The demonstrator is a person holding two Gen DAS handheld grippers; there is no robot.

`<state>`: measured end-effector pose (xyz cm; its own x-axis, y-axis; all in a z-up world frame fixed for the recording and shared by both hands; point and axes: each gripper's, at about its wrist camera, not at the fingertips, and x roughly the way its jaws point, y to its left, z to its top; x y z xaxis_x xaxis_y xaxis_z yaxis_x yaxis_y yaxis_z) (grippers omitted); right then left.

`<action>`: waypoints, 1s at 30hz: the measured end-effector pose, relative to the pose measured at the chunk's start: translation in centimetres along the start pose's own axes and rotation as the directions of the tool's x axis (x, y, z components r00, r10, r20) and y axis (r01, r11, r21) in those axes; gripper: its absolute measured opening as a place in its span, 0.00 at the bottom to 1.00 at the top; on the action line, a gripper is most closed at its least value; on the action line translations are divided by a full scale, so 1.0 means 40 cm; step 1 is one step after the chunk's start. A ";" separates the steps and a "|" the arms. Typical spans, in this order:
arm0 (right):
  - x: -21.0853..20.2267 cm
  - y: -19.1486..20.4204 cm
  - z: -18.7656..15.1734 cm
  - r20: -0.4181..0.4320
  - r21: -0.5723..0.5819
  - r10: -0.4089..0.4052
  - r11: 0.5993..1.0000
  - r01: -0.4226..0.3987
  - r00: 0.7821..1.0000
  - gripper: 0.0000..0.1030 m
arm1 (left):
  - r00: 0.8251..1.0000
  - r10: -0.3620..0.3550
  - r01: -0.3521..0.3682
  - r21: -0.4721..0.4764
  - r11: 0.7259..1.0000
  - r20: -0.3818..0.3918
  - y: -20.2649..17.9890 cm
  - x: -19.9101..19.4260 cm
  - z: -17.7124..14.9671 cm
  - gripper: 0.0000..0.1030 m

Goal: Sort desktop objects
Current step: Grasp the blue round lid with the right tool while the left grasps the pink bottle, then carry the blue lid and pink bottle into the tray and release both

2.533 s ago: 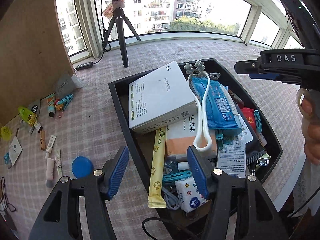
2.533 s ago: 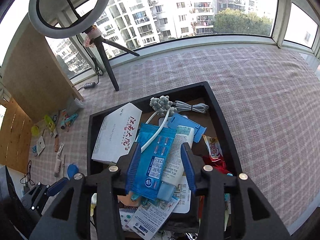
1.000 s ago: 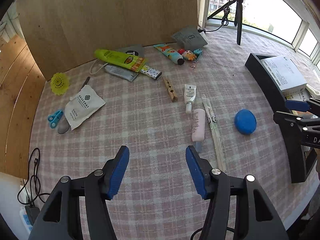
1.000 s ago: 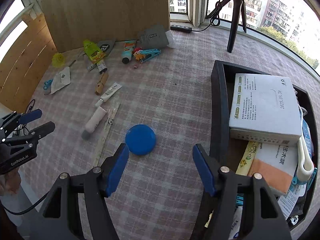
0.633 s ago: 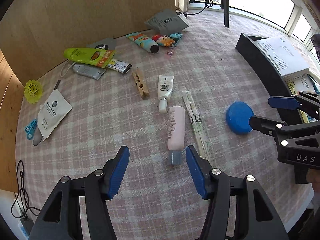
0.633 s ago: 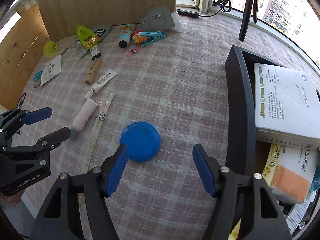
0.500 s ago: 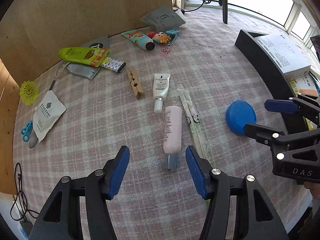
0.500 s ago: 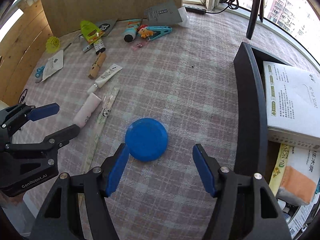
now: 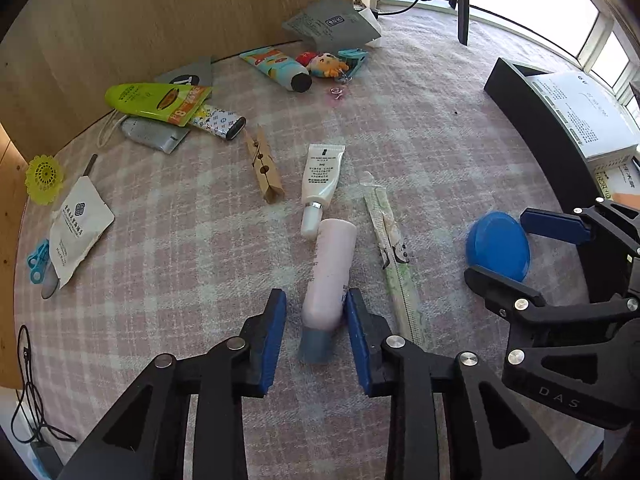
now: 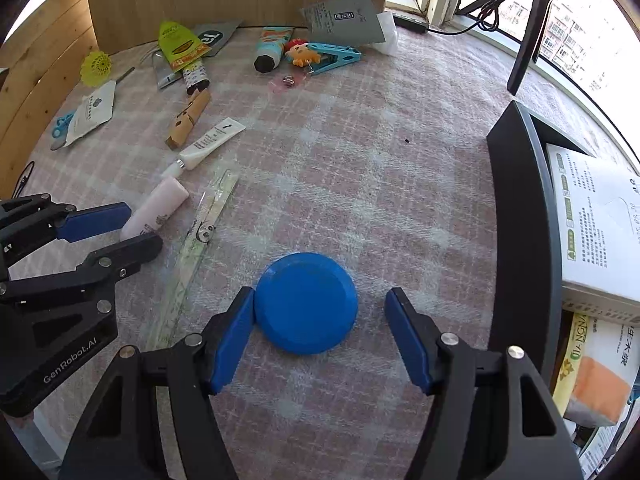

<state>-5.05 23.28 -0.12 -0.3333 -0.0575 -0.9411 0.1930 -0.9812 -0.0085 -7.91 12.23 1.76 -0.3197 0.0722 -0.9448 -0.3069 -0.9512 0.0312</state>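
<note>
Left gripper (image 9: pixel 316 320) jaws closing round pink tube (image 9: pixel 330 272), perhaps touching, right gripper (image 10: pixel 320 328) jaws spread astride blue disc (image 10: pixel 306 302)

Probably apartment sunroom: curved bay window (image 10: pixel 568 40) facing high-rises, checked cloth (image 10: pixel 360 160), scattered toiletries

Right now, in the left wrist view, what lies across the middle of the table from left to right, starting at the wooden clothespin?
wooden clothespin → white tube → wrapped chopsticks → blue round lid → black tray
</note>
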 end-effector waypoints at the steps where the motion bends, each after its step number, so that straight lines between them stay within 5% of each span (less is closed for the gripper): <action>1: -0.002 0.002 -0.001 0.005 -0.003 0.001 1.000 -0.001 1.000 0.58 | 1.000 0.006 -0.006 -0.004 1.000 0.003 0.000 0.000 0.000 0.18; 3: -0.008 0.004 -0.002 0.014 -0.005 -0.002 1.000 0.002 1.000 0.48 | 1.000 0.002 -0.002 -0.017 1.000 0.006 0.003 -0.002 -0.003 0.18; 20: -0.111 -0.047 -0.028 0.075 0.101 0.059 0.993 -0.067 0.995 0.48 | 0.995 -0.059 0.064 -0.057 0.996 0.081 -0.004 -0.136 -0.030 0.18; 30: -0.260 -0.193 -0.101 0.180 0.194 0.055 0.977 -0.090 0.982 0.48 | 0.982 -0.139 0.135 0.036 0.990 0.131 -0.177 -0.248 -0.012 0.18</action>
<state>0.64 32.19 8.37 -0.4829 -0.1436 -0.8638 0.0400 -0.9890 0.1421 -2.14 18.12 10.74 -0.3891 0.2420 -0.8888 -0.3792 -0.9214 -0.0849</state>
